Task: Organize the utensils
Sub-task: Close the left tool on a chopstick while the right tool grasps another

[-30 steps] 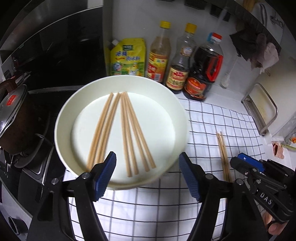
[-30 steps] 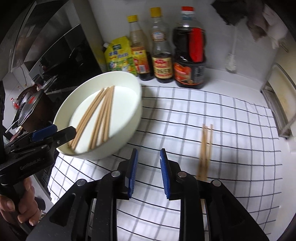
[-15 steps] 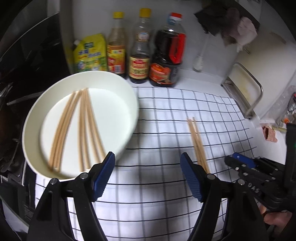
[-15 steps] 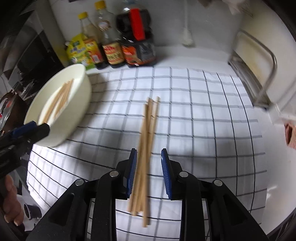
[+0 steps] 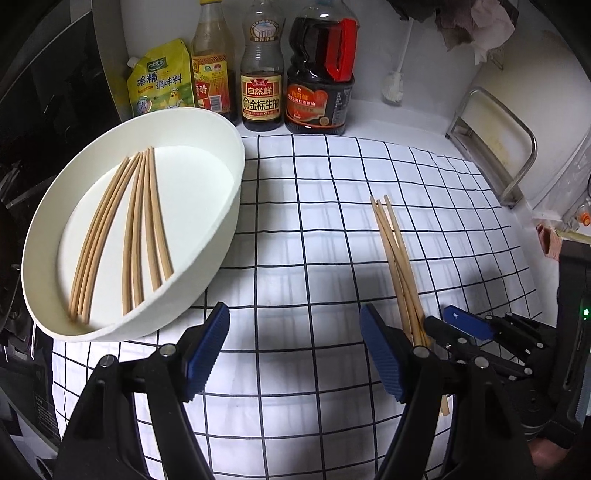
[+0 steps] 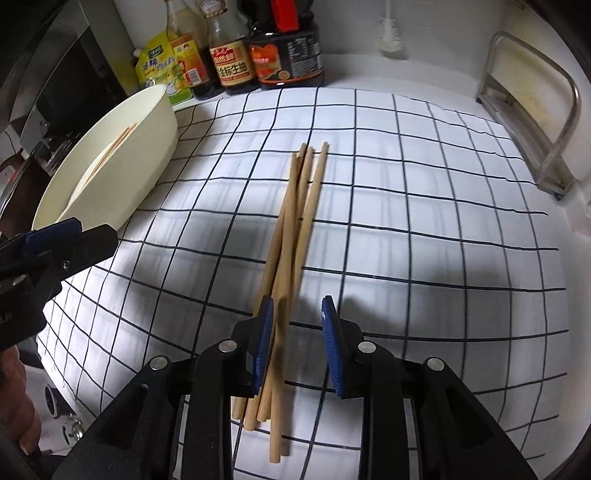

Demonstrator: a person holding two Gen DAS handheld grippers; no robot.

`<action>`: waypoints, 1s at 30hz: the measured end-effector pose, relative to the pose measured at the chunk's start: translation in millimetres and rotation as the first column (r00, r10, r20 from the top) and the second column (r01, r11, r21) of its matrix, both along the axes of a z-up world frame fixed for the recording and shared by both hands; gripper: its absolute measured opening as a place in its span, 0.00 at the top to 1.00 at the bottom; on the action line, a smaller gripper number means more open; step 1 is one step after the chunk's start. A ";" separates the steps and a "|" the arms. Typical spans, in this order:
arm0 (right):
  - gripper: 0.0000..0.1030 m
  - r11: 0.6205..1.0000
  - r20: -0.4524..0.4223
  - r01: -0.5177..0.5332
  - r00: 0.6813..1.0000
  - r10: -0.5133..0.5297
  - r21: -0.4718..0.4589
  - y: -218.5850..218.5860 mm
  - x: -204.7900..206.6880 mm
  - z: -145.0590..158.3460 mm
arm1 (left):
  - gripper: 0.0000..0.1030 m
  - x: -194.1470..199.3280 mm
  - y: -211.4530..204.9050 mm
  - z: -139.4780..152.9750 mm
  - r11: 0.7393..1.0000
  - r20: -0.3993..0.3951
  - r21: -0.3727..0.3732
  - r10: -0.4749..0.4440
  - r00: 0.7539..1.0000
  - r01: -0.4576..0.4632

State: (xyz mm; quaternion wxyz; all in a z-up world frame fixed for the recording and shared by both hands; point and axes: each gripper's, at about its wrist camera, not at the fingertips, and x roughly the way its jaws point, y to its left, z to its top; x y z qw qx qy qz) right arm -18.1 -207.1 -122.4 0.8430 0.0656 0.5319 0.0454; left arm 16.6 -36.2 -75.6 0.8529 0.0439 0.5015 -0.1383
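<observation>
- Loose wooden chopsticks (image 6: 295, 225), slim and round, lie on the white grid-checked cloth (image 6: 424, 236), right of the oval white dish (image 5: 225, 206).
- Right gripper (image 6: 297, 332), ribbed blue pads, straddles them narrowly, not pinching.
- Left gripper (image 5: 295, 347) gapes wide, empty.
- Soy bottle (image 5: 261, 70) reads "金标生抽".

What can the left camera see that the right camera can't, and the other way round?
Only the left camera shows the pinkish crumpled cloth hanging top right and the bottle caps. Only the right camera shows the near ends of the loose wooden chopsticks, lying between the open right tongs. Both show the white oval dish, the checked white cloth and the open left tongs.
</observation>
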 end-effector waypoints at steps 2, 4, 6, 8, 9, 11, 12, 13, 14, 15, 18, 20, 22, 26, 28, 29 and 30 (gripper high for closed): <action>0.75 1.000 -0.002 -0.002 1.000 0.002 -0.005 -0.1 1.2 -2.7 | 0.31 -0.1 -1.4 -1.4 1.000 -0.002 0.004 0.001 1.000 -0.001; 0.75 1.000 0.000 -0.001 1.000 0.001 -0.006 -2.4 1.2 -4.4 | 0.31 -0.3 -3.8 -2.8 1.000 -0.004 0.006 0.003 1.000 -0.003; 0.75 1.000 0.002 0.011 1.000 -0.011 -0.004 -7.3 1.5 -5.8 | 0.31 -0.7 -6.7 -4.7 1.000 -0.007 0.006 0.001 1.000 -0.001; 0.75 1.000 0.003 0.027 1.000 -0.027 -0.002 -13.1 1.4 -7.5 | 0.31 -1.1 -11.2 -7.7 1.000 -0.013 0.008 -0.008 1.000 0.008; 0.75 0.999 0.002 0.035 0.999 -0.035 -0.001 -16.1 0.8 -8.4 | 0.31 -1.2 -13.7 -9.3 1.000 -0.016 0.008 -0.012 1.000 0.012; 0.75 0.999 0.000 0.054 0.999 -0.054 0.002 -23.9 -0.3 -10.7 | 0.31 -1.4 -19.4 -14.4 1.000 -0.029 0.006 -0.018 0.999 0.019; 0.75 0.998 -0.001 0.063 0.998 -0.063 0.003 -28.3 -1.2 -12.1 | 0.31 -0.7 -22.0 -16.7 1.000 -0.035 0.004 -0.021 0.999 0.021; 0.75 0.998 0.002 0.068 0.998 -0.068 0.005 -31.2 -2.3 -12.4 | 0.31 0.1 -25.1 -19.7 1.000 -0.040 0.003 -0.023 0.999 0.023; 0.75 0.997 0.006 0.077 0.997 -0.077 0.005 -35.4 -3.7 -12.6 | 0.31 0.9 -27.4 -21.4 1.000 -0.041 0.002 -0.025 0.999 0.025; 0.75 0.997 0.008 0.083 0.997 -0.083 0.007 -39.1 -5.0 -13.1 | 0.31 1.6 -30.5 -23.3 1.000 -0.040 -0.001 -0.027 0.999 0.027; 0.75 0.996 0.016 0.094 0.995 -0.094 0.003 -47.3 -8.5 -13.5 | 0.31 4.5 -39.3 -29.3 0.999 -0.039 -0.013 -0.037 0.999 0.037; 0.75 0.995 0.020 0.100 0.995 -0.100 -0.007 -52.0 -10.8 -13.6 | 0.31 6.1 -47.5 -34.8 0.999 -0.043 -0.014 -0.050 0.998 0.050; 0.75 0.995 0.023 0.102 0.994 -0.102 -0.007 -56.1 -12.4 -14.0 | 0.31 6.7 -54.7 -39.8 0.998 -0.047 -0.013 -0.065 0.997 0.064; 0.75 0.994 0.028 0.105 0.994 -0.104 -0.023 -60.5 -15.8 -14.4 | 0.31 7.9 -64.6 -49.7 0.997 -0.062 -0.005 -0.074 0.995 0.073; 0.75 0.994 0.031 0.106 0.994 -0.105 -0.033 -61.7 -17.2 -14.6 | 0.31 8.8 -67.9 -54.3 0.998 -0.072 -0.002 -0.070 0.995 0.070; 0.75 0.993 0.033 0.108 0.994 -0.107 -0.036 -63.2 -17.7 -14.7 | 0.31 9.4 -68.4 -55.6 0.998 -0.075 -0.003 -0.069 0.995 0.069; 0.75 0.993 0.035 0.112 0.993 -0.110 -0.039 -64.7 -18.4 -14.7 | 0.31 9.4 -69.5 -57.0 0.998 -0.077 0.002 -0.068 0.995 0.069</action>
